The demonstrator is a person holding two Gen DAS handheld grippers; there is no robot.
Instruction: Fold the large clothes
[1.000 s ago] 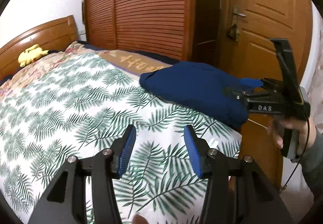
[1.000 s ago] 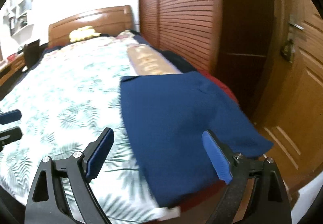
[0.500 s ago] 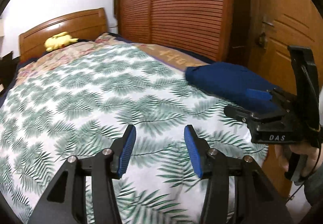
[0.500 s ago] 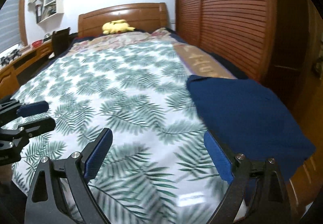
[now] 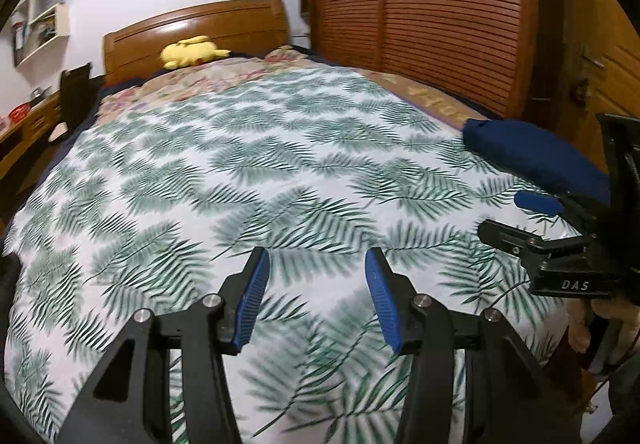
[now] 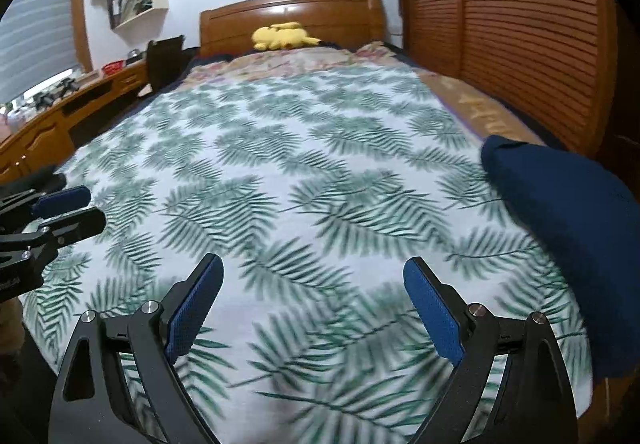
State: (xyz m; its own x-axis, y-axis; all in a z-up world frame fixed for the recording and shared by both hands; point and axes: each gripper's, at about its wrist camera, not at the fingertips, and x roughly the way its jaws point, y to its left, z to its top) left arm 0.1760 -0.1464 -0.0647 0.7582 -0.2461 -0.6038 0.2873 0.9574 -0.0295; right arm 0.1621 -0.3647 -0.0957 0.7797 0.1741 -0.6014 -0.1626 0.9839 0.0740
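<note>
Left wrist view: left gripper hangs over the leaf-print bedspread, jaws apart, nothing between them. Right gripper likewise gapes empty, and the folded navy garment sits at the bed's right edge.

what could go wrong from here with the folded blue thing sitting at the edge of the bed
1. The folded navy garment lies right at the bed's corner, part of it over the edge of the leaf-print bedspread; a nudge may send it to the floor.
2. Both claws are open and empty: the left claw and right claw are close together, so they might bump.
3. The frames are blurred, so aim could be off.
</note>
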